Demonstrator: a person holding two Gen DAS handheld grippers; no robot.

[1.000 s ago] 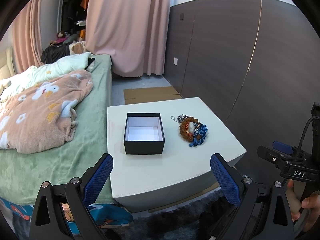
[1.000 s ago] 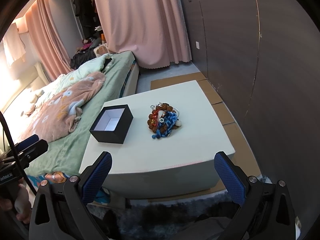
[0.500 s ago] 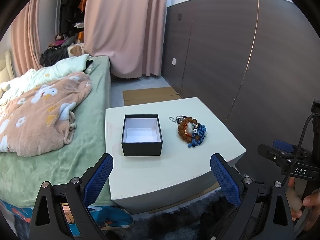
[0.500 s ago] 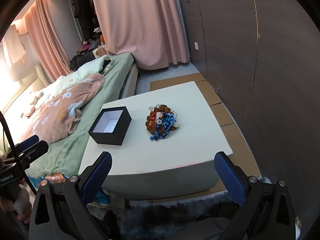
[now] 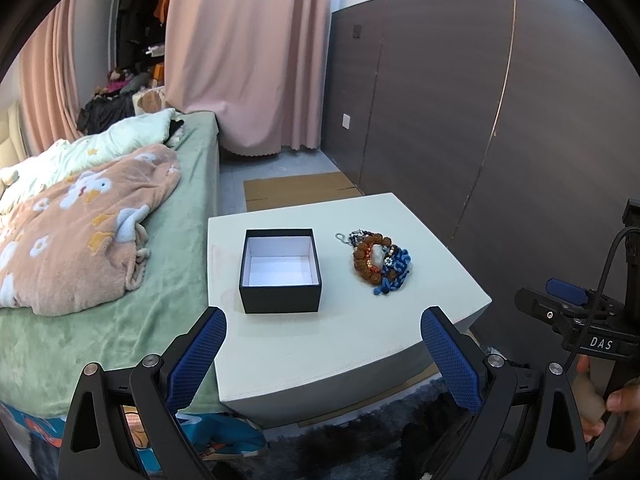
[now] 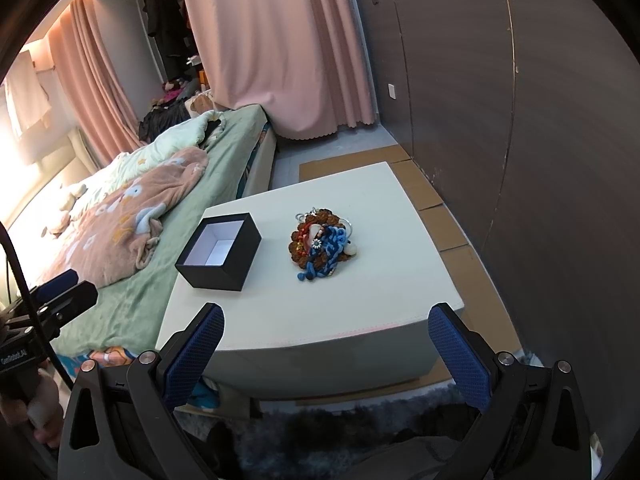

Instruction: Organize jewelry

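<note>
An open black box point(image 5: 280, 270) with a white, empty inside stands on a white table point(image 5: 320, 344). To its right lies a pile of jewelry point(image 5: 380, 262): a brown bead bracelet, a blue cord piece and a silver chain. The box point(image 6: 219, 251) and the pile point(image 6: 322, 244) also show in the right wrist view. My left gripper point(image 5: 323, 354) is open and empty, above the table's near edge. My right gripper point(image 6: 326, 358) is open and empty, before the table's front edge.
A bed point(image 5: 104, 240) with a green sheet and a peach blanket stands against the table's left side. A dark panel wall point(image 5: 500, 120) is on the right. Cardboard sheets point(image 5: 296, 190) lie on the floor behind the table. A dark rug point(image 6: 360, 432) lies below.
Both grippers have moved a little closer to the table; the box and the jewelry pile look slightly larger. Nothing on the table has moved.
</note>
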